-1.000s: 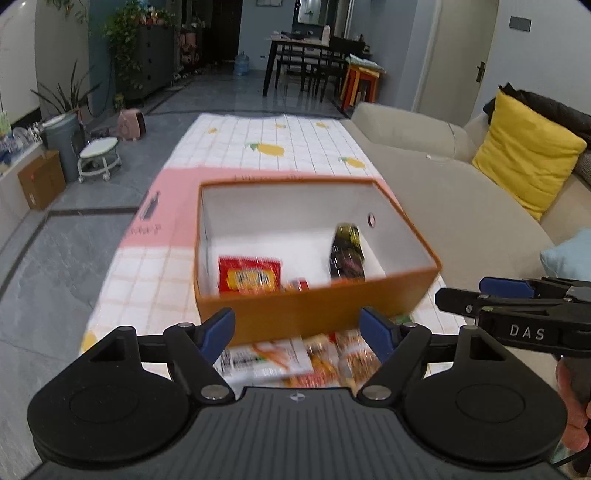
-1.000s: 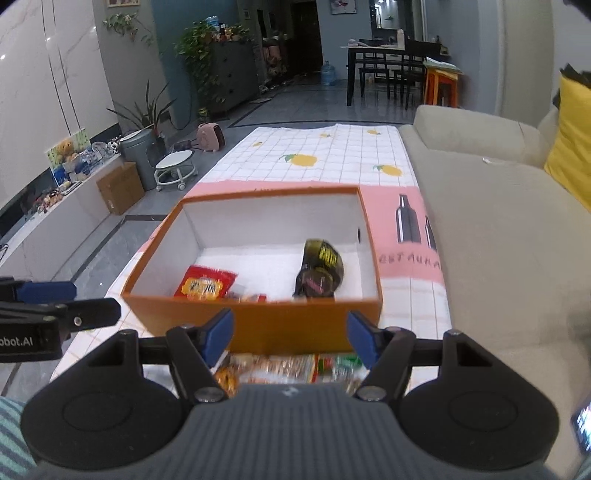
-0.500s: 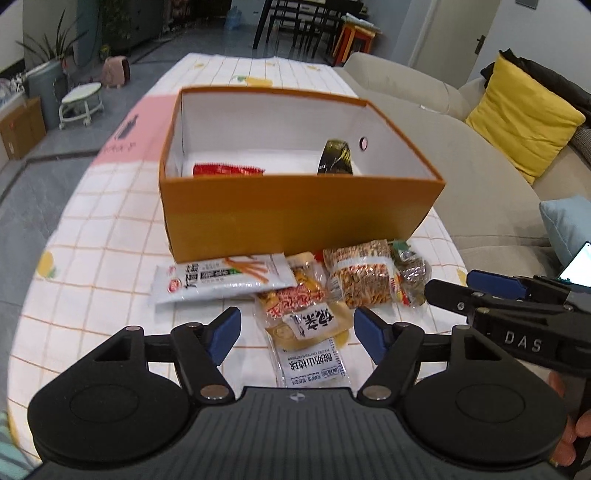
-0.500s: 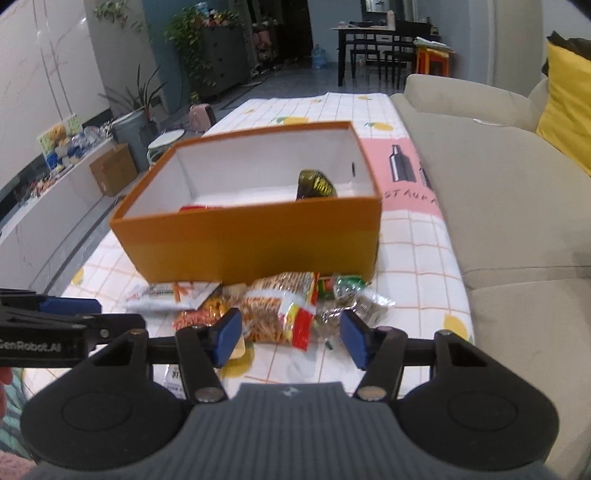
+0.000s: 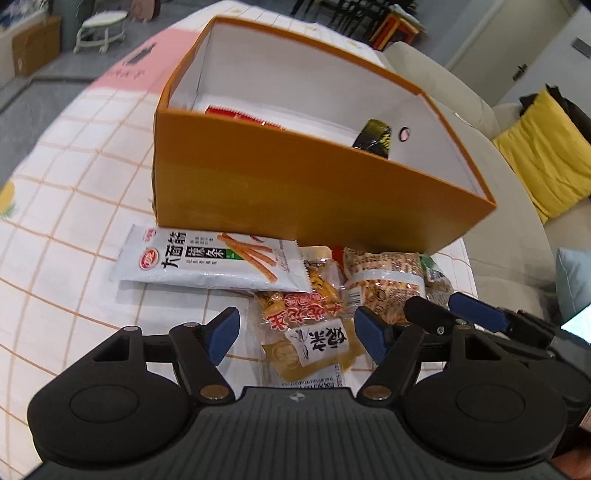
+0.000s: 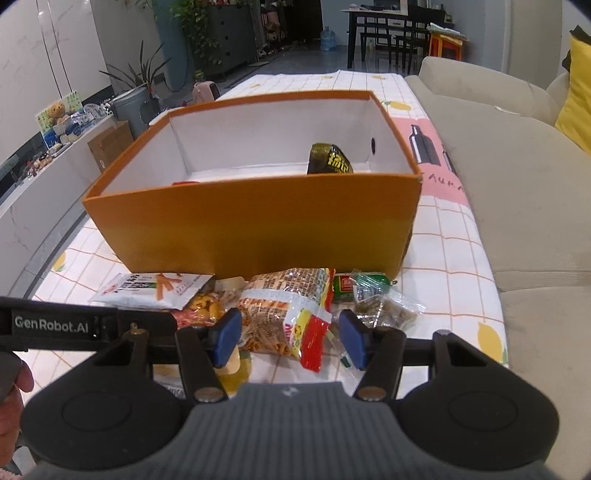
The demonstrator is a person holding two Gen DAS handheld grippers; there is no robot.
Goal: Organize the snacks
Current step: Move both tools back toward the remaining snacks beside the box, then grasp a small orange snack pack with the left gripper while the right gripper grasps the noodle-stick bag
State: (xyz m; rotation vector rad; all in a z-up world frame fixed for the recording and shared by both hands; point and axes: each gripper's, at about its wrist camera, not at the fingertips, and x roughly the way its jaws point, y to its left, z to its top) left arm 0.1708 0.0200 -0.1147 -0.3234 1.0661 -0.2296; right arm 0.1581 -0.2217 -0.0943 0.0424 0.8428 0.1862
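An orange box [image 5: 295, 184] [image 6: 255, 225] stands on the table; inside lie a red packet [image 5: 236, 112] and a dark packet [image 5: 373, 138] [image 6: 330, 159]. Several snack packets lie in front of it: a white packet [image 5: 210, 263] [image 6: 147, 290], a red-and-yellow packet [image 5: 303, 308], a yellow pouch [image 5: 314, 347], a noodle-snack packet [image 5: 384, 284] [image 6: 288, 314] and a green-topped clear packet [image 6: 376, 302]. My left gripper [image 5: 297, 332] is open low over the red-and-yellow packet and yellow pouch. My right gripper [image 6: 290, 338] is open over the noodle-snack packet.
The table has a checked cloth [image 5: 66, 206] [image 6: 454, 266] with a pink patch. A beige sofa [image 6: 517, 184] runs along the right edge, with a yellow cushion [image 5: 546, 155]. Floor, a stool [image 5: 99, 29] and a plant [image 6: 136, 96] lie to the left.
Both grippers have dropped from above the box and drawn close over the packets in front of it. Both stay open; the packets have not moved.
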